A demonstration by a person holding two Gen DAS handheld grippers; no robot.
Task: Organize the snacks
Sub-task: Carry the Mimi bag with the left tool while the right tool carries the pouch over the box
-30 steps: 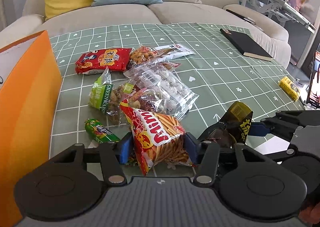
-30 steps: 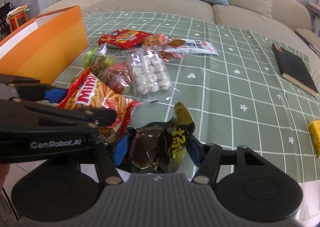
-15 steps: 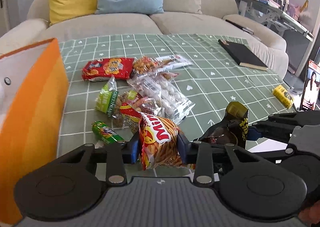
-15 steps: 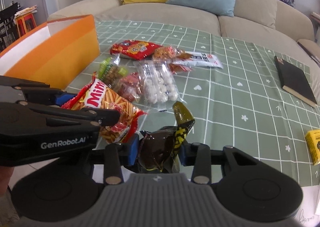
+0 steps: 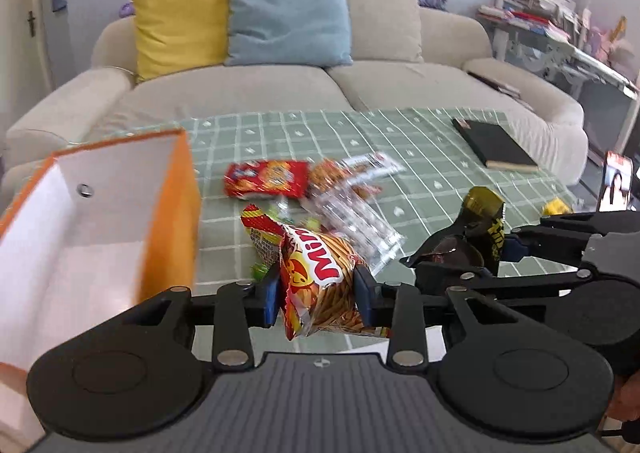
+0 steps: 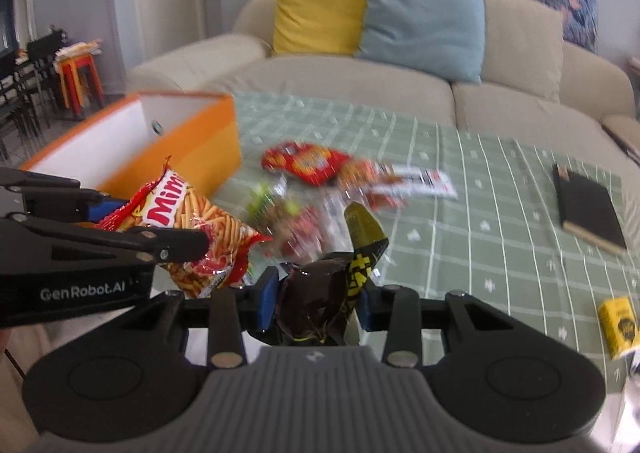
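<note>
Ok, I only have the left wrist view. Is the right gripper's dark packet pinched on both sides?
Observer: Yes. The right gripper's jaws have just been closing, and both blue pads press the dark packet.
Operator: Does my bag poke out beyond the fingers?
Observer: The left gripper's jaws have just been closing too. The stick-snack bag sticks out above and below its near finger.
Operator: That yellow blur far right?
Observer: A small yellow packet, alone on the tablecloth, apart from the pile.
</note>
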